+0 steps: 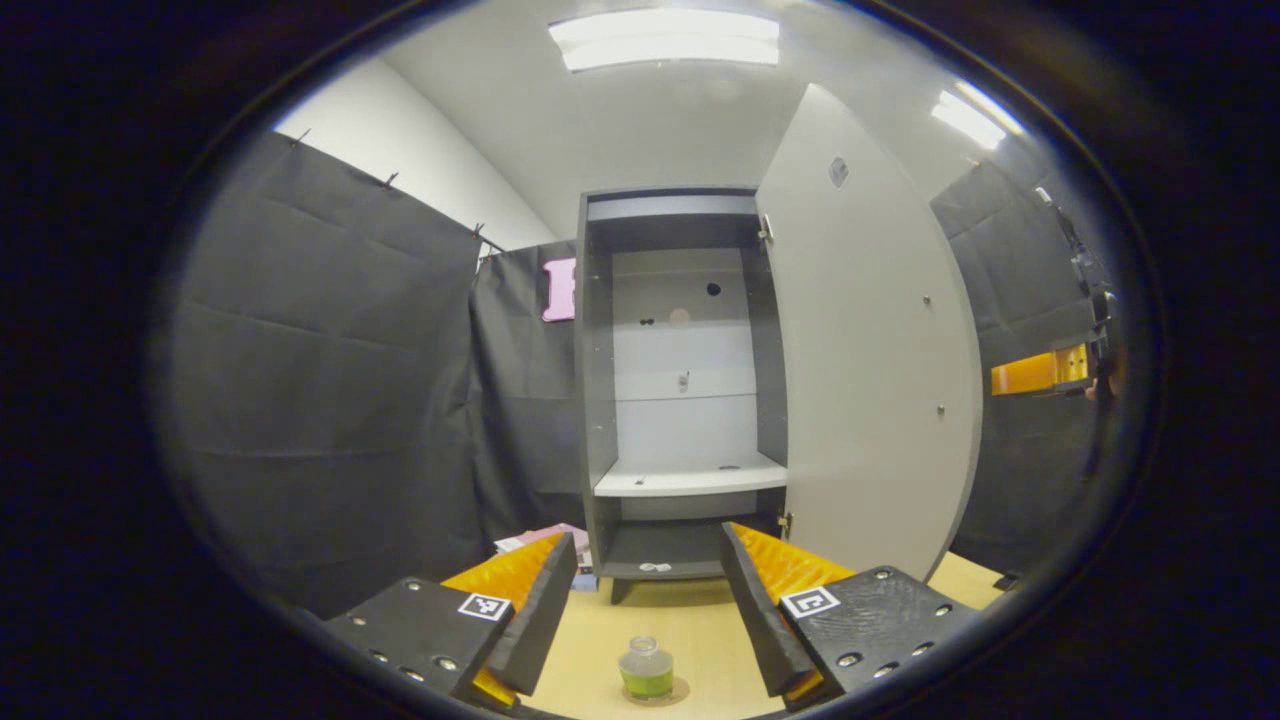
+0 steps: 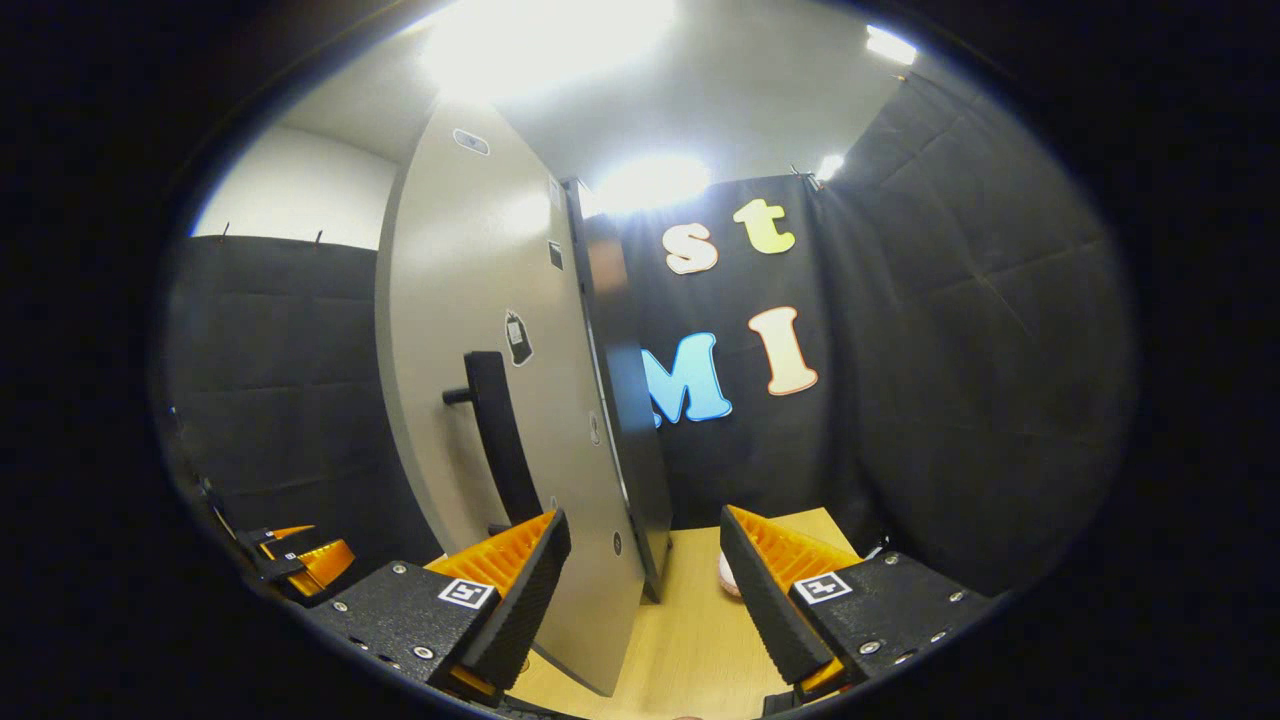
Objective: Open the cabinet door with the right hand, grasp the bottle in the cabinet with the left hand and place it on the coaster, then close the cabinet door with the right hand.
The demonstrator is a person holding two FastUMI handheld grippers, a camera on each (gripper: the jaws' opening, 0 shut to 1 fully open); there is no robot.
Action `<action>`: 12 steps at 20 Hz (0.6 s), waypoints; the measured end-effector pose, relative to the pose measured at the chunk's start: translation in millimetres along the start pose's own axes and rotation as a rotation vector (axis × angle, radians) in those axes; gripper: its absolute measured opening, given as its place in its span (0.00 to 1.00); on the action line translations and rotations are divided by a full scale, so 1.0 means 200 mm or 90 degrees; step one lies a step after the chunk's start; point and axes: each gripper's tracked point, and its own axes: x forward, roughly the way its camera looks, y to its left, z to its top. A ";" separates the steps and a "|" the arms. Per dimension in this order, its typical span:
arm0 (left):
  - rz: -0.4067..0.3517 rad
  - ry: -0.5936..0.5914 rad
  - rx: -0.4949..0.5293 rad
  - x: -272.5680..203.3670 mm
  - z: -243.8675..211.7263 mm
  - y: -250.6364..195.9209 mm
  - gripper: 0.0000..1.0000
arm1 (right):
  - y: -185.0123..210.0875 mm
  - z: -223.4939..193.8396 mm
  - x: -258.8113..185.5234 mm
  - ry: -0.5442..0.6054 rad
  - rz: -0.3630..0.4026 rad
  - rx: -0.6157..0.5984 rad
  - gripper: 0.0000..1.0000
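A pale wooden tabletop (image 1: pixel 700 625) carries a tall grey cabinet with white shelves (image 1: pixel 680 400), ringed by black cloth walls under bright ceiling lights. Its light grey door (image 1: pixel 865 360) stands swung wide open; in the right gripper view the door's outer face (image 2: pixel 470 380) carries a black bar handle (image 2: pixel 500 440) and small stickers too tiny to read. The small clear glass bottle of green liquid (image 1: pixel 646 668) stands upright on a round brown coaster (image 1: pixel 680 692), between the spread fingers of the left gripper (image 1: pixel 645 620), untouched. The right gripper (image 2: pixel 645 600) is likewise spread and empty, just beside the door's edge.
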 end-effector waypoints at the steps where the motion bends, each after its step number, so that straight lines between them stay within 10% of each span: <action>1: 0.004 0.001 -0.006 -0.01 0.00 0.01 0.87 | 0.04 0.00 0.02 0.003 0.008 -0.007 0.93; 12: 0.066 -0.002 0.046 0.01 -0.01 0.04 0.86 | 0.28 -0.02 0.07 -0.008 0.017 -0.113 0.93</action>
